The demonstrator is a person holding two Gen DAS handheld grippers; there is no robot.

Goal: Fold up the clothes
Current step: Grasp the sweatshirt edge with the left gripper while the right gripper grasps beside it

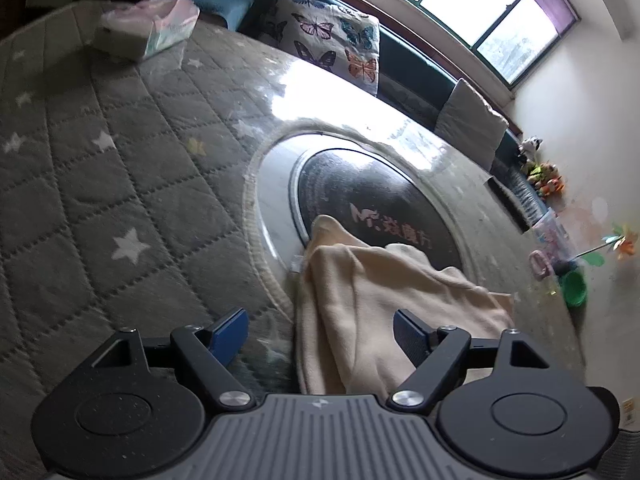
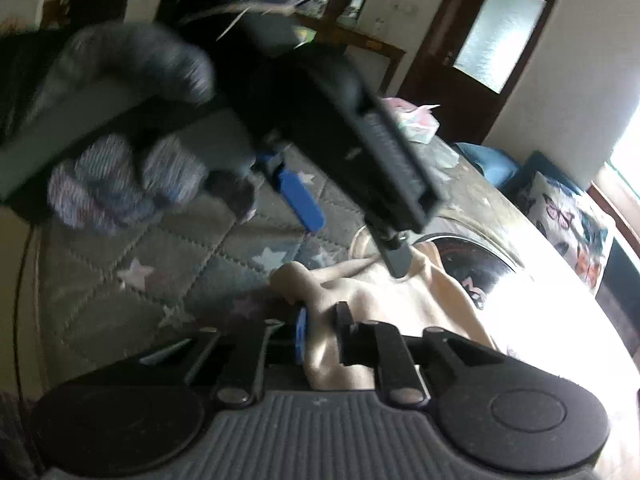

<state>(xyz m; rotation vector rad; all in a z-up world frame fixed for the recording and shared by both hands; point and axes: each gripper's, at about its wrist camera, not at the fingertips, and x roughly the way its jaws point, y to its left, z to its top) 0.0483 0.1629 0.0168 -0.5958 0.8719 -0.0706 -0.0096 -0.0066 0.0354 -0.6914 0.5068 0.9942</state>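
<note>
One cream cloth (image 1: 384,304) lies on your desk (image 1: 120,184) at 12 o'clock | left gripper (image 1: 320,338) fingers spread, released | right gripper (image 2: 322,332) fingers clenched on cloth edge.

Right claw (image 2: 320,334) pinching cream garment (image 2: 384,292); left claw (image 2: 352,232) above, spread
</note>
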